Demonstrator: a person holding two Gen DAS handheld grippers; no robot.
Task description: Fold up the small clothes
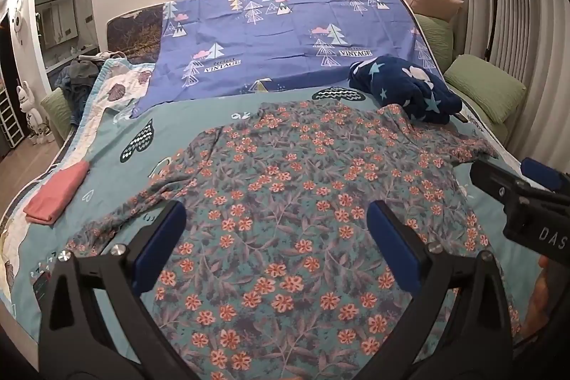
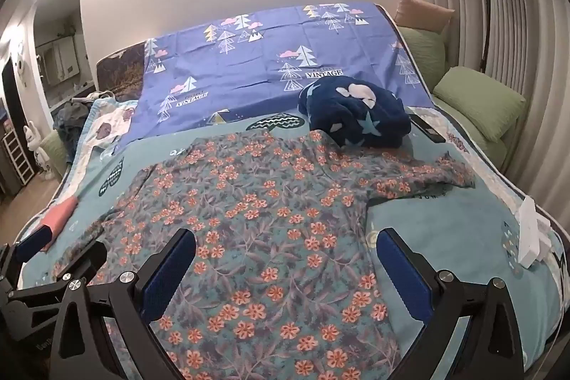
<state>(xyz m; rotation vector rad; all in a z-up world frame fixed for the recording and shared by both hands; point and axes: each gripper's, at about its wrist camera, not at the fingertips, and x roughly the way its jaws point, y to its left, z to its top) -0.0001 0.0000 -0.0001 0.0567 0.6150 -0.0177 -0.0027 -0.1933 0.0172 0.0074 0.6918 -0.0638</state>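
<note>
Across the bed (image 1: 107, 145), the floral shirt (image 1: 302, 202) lay spread flat mid-surface, and your left gripper (image 1: 272, 244) and right gripper (image 2: 286, 269) hovered released, grasping nothing. Pinching its thin cloth risked catching the sheet (image 2: 427, 230) too.

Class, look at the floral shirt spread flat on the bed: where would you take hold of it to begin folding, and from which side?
Grip the floral shirt at its right sleeve, near the cuff. It lies stretched out flat and apart from the body, so the open right tongs can likely come from the bed's right edge and carry it inward. Stay clear of the navy star blanket beside the shoulder.
</note>
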